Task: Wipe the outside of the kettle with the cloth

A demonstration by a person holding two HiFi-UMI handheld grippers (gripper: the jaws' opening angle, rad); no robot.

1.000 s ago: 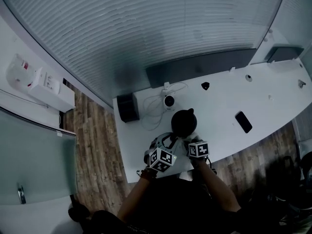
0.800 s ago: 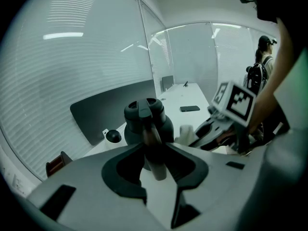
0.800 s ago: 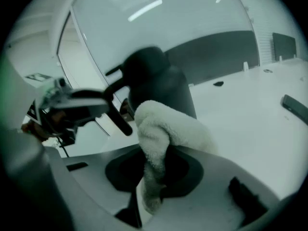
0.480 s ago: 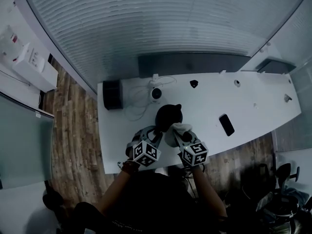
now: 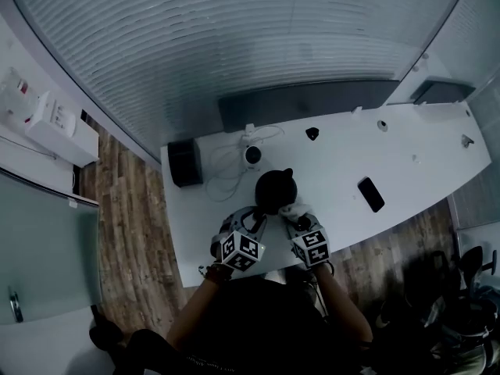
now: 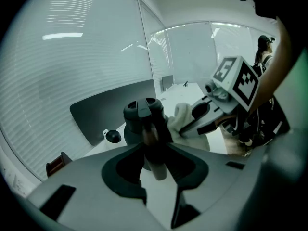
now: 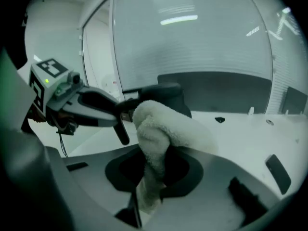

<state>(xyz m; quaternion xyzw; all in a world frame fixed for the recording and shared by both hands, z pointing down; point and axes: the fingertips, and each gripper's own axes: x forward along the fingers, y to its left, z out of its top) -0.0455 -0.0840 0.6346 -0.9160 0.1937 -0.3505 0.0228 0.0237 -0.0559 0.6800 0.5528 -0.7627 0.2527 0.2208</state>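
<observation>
Two grippers share the work. The left gripper (image 6: 155,160) has its jaws drawn in tight on the dark handle (image 6: 152,141) of the kettle (image 5: 273,190), whose black body stands just ahead of those jaws on the white table (image 5: 344,162). The right gripper (image 7: 154,172) has its jaws pinched on a bunched white cloth (image 7: 163,129). The wad bulges forward past the jaw tips and appears to press against the kettle's near side, just beside the left jaws.

The cloth looks soft, thick and light. It should fold to the curved wall, but it may slip out of a shallow pinch, so a deep hold on a gathered fold, as here, seems right. The kettle looks rigid and smooth, likely slick under a dry cloth. Whether it holds water, and so how heavy it is, cannot be told. The handle is the sensible place to brace it, since a sideways push from the cloth could make it slide or turn.
</observation>
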